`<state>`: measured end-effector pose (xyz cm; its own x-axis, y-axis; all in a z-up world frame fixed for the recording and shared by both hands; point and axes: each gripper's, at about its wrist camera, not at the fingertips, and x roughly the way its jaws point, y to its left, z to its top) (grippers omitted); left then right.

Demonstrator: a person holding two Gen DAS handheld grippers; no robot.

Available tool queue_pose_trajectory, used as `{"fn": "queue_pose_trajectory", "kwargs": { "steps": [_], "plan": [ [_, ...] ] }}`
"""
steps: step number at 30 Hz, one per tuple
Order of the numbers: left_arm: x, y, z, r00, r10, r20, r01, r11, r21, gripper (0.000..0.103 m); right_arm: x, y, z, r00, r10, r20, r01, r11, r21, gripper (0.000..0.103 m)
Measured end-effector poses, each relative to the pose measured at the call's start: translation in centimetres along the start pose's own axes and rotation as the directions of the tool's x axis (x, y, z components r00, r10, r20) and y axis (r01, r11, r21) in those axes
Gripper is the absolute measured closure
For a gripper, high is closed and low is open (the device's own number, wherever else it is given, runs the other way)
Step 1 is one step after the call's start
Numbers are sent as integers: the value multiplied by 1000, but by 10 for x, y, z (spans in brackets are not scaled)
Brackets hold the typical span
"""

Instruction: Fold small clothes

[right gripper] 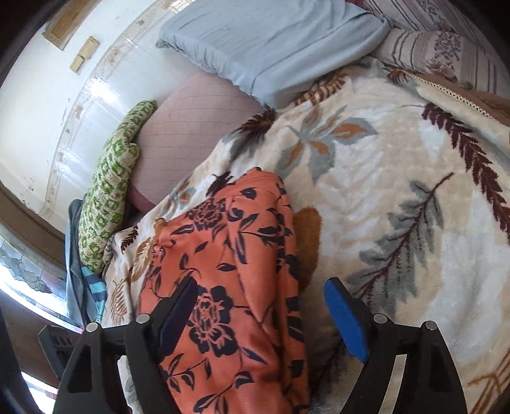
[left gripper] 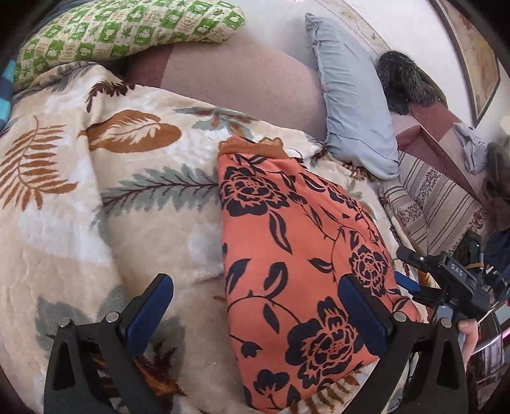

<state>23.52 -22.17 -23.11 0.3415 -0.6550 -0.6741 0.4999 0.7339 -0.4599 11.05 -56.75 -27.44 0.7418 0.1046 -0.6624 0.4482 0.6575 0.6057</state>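
An orange garment with black flowers (left gripper: 287, 242) lies folded lengthwise on a cream leaf-patterned blanket (left gripper: 95, 203). Its ribbed waistband (left gripper: 251, 146) points away from me. My left gripper (left gripper: 255, 296) is open and empty, with its fingers either side of the garment's left edge. My right gripper (right gripper: 264, 299) is open and empty above the garment (right gripper: 229, 254) in the right wrist view, with its right pad (right gripper: 344, 318) over the blanket (right gripper: 398, 159). The right gripper also shows at the right in the left wrist view (left gripper: 446, 274).
A light blue pillow (left gripper: 353, 105), a mauve cushion (left gripper: 242, 79) and a green checked cushion (left gripper: 127, 28) lie at the bed's head by the white wall. A striped sheet (left gripper: 440, 197) and a dark furry thing (left gripper: 404, 82) lie at the right.
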Motion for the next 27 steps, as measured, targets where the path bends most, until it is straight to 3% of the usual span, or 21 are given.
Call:
{"fn": "queue_pose_trajectory", "kwargs": {
  "steps": [3, 6, 9, 12, 15, 17, 21, 23, 27],
  "plan": [
    [3, -9, -1, 1000, 21, 6, -21, 999, 39, 0, 5, -16, 3, 999, 26, -26, -24, 998, 65, 19],
    [3, -13, -1, 995, 98, 33, -99, 994, 53, 0, -2, -20, 6, 997, 75, 6, -76, 992, 100, 19],
    [5, -17, -1, 975, 216, 54, -220, 971, 90, 0, -26, -4, 5, 986, 113, 126, -118, 992, 37, 19],
    [6, -20, -3, 950, 304, 70, -310, 942, 130, 0, -39, 23, -3, 972, 173, 160, -165, 984, -67, 22],
    [6, -19, -5, 937, 341, 76, -349, 926, 142, 0, -37, 54, -16, 976, 172, 134, -143, 969, -199, 45],
    [5, -18, -4, 935, 348, 77, -355, 925, 137, 0, -26, 65, -25, 985, 150, 83, -127, 963, -239, 57],
    [4, -16, -4, 930, 358, 78, -366, 921, 136, 0, 7, 71, -37, 999, 47, -14, -49, 963, -263, 59],
    [6, -16, -4, 931, 358, 75, -366, 921, 137, 0, 30, 65, -42, 996, -44, -77, 22, 963, -268, 61],
    [7, -15, -5, 929, 362, 77, -369, 919, 139, 0, 36, 65, -46, 995, -78, -61, 55, 951, -303, 61]
  ]
}}
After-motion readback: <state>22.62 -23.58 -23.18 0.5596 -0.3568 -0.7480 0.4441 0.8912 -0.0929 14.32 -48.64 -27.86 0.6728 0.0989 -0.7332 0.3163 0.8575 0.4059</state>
